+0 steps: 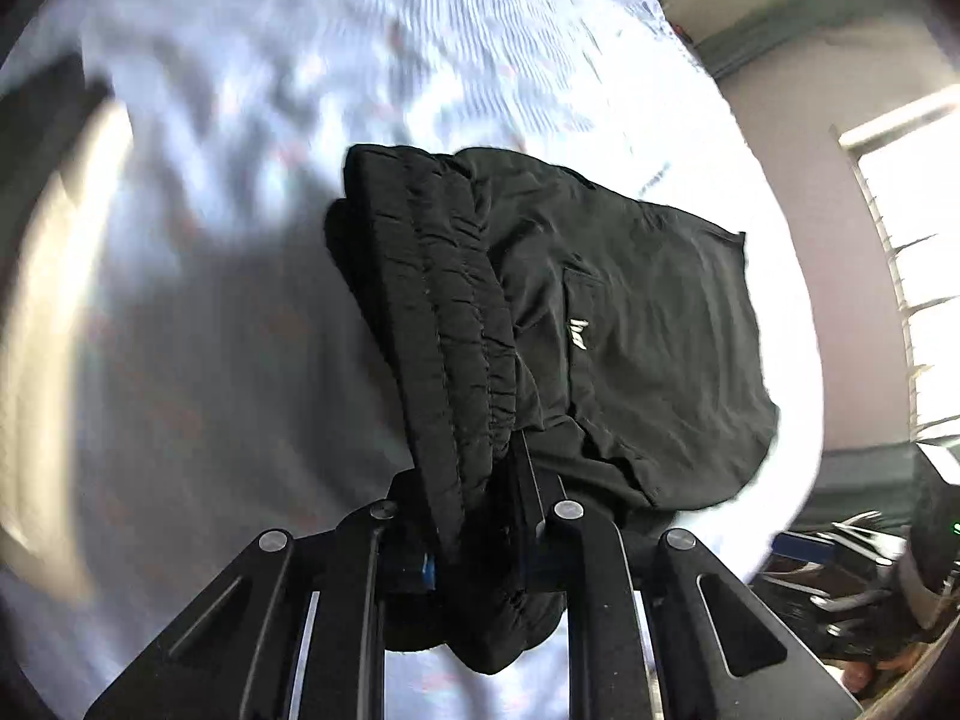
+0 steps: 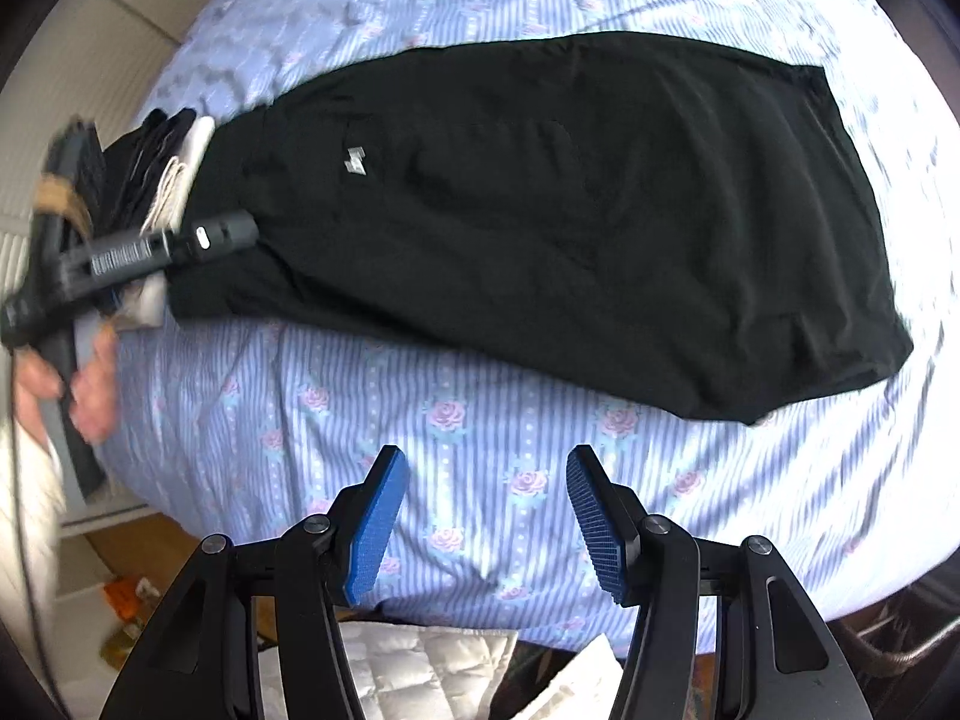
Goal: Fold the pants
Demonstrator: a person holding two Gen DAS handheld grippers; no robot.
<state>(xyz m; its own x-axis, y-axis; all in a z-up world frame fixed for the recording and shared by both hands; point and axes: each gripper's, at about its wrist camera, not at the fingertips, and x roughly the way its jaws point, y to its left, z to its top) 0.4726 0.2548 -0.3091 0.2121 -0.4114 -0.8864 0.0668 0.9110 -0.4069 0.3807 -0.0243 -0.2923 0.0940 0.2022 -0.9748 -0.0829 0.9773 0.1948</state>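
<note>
Black pants (image 2: 570,198) with a small white logo lie spread across a blue striped flowered bedsheet (image 2: 480,408). Their gathered elastic waistband (image 1: 456,330) runs up from between the fingers of my left gripper (image 1: 480,516), which is shut on it. In the right wrist view the left gripper (image 2: 222,237) shows at the pants' left end, held by a hand (image 2: 84,372). My right gripper (image 2: 486,516) hovers open over bare sheet, just in front of the pants' near edge, blue pads apart with nothing between them.
The bed's near edge drops to a white quilted cloth (image 2: 414,672) and a wooden floor (image 2: 150,546). A wall and bright window (image 1: 912,276) lie to the right in the left wrist view, with dark clutter (image 1: 852,576) below.
</note>
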